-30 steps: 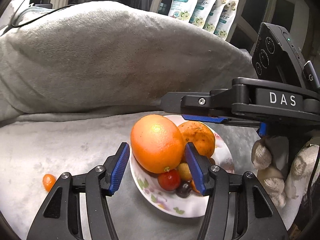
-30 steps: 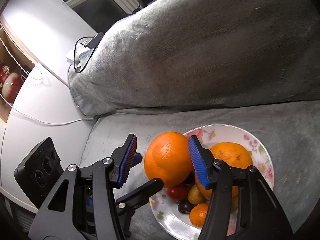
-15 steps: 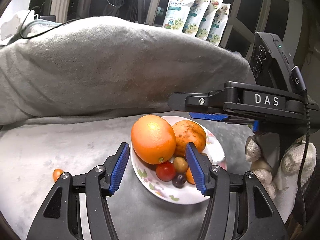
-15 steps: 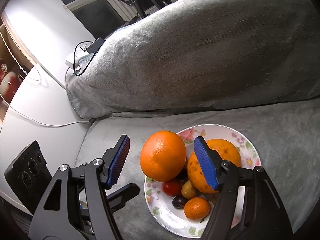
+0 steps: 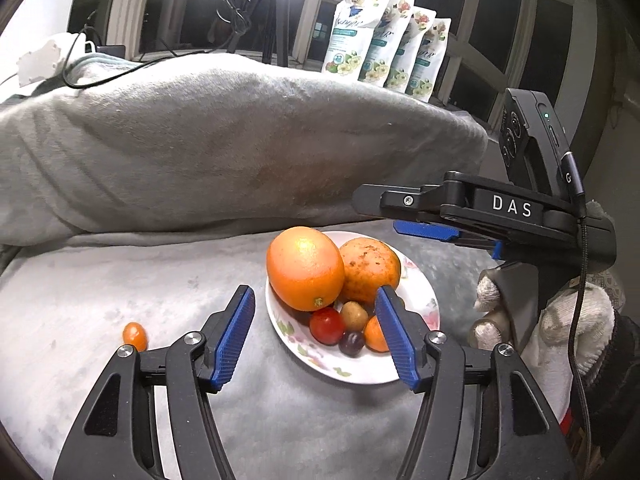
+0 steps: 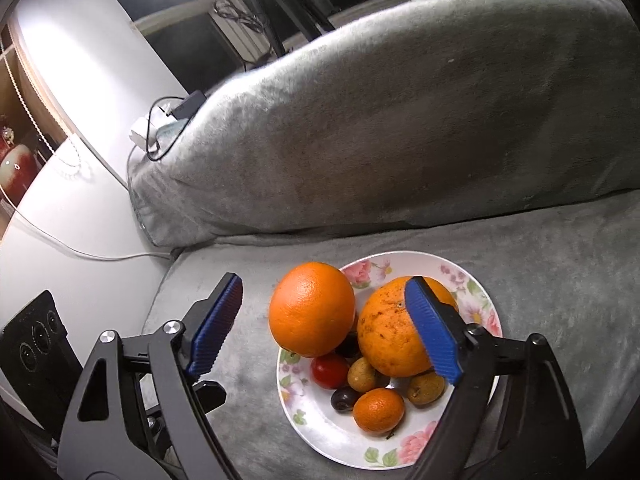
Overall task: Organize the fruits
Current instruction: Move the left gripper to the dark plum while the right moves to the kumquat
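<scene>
left gripper (image 5: 316, 336) nearest, jaws wide apart, holding nothing, above near rim of plate (image 5: 360, 372); right gripper (image 6: 324, 328) likewise spread and empty over plate

plate on grey blanket (image 5: 120, 288) carries most fruit: big orange (image 5: 305, 268), spotty orange (image 5: 370, 270), tomato (image 5: 327, 325), small fruits beside

one small orange fruit (image 5: 135, 335) lies apart on blanket, left of plate – judged last piece to gather

plate's near side partly hidden behind fingers; farther back, pillow (image 5: 240, 140), pouches (image 5: 384, 56); pouch print unreadable
</scene>
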### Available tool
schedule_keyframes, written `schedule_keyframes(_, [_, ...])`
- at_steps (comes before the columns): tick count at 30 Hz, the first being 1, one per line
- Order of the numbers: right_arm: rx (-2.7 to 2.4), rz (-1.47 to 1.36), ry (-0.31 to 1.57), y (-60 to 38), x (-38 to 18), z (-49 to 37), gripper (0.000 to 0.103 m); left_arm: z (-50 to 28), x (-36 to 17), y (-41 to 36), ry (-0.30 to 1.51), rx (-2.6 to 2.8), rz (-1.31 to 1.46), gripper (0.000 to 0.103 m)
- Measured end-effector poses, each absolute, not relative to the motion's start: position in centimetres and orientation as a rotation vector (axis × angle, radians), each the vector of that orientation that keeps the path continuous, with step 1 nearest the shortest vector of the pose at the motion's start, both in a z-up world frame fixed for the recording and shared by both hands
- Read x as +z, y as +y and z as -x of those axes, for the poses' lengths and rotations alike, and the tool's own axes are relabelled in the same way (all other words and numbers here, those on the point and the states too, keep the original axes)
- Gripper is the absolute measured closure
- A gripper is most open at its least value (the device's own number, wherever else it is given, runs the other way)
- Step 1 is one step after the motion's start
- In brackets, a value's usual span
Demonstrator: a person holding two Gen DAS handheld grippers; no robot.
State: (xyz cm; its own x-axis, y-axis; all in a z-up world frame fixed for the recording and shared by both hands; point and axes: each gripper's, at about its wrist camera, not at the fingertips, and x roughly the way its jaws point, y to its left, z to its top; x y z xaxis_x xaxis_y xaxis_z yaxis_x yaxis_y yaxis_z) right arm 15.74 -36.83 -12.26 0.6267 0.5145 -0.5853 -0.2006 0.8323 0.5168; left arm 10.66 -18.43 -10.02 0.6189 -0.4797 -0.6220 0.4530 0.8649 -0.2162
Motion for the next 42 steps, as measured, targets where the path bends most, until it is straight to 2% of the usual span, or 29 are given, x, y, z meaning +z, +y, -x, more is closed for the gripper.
schedule_keyframes(8, [0.438, -0.400, 0.757, -36.4, -11.7, -14.5, 0.015, -9.7, -9.1, -18.0, 0.707, -0.529, 0.022, 0.040])
schedule_keyframes(10, [0.425, -0.383, 0.744, -36.2, -11.5, -14.2, 0.014, -9.5, -8.9, -18.0, 0.698, -0.523, 0.015, 0.032])
schedule_keyframes(11, [0.419, -0.373, 0.742, -36.1, -11.4, -14.0, 0.014, -9.3, -8.9, -17.8, 0.696, -0.522, 0.014, 0.031])
schedule_keyframes(22, [0.389, -0.244, 0.715, -34.9, -10.0, -12.1, 0.014, -8.2, -8.7, -16.5, 0.692, -0.500, 0.021, 0.031])
schedule_keyframes(31, [0.455, -0.199, 0.683, -32.9, -9.8, -10.5, 0.014, -6.8, -8.3, -12.0, 0.674, -0.419, 0.039, 0.031])
schedule_keyframes(42, [0.553, -0.142, 0.695, -29.2, -9.8, -10.2, 0.015, -5.3, -11.0, -6.4, 0.747, -0.310, 0.069, 0.032])
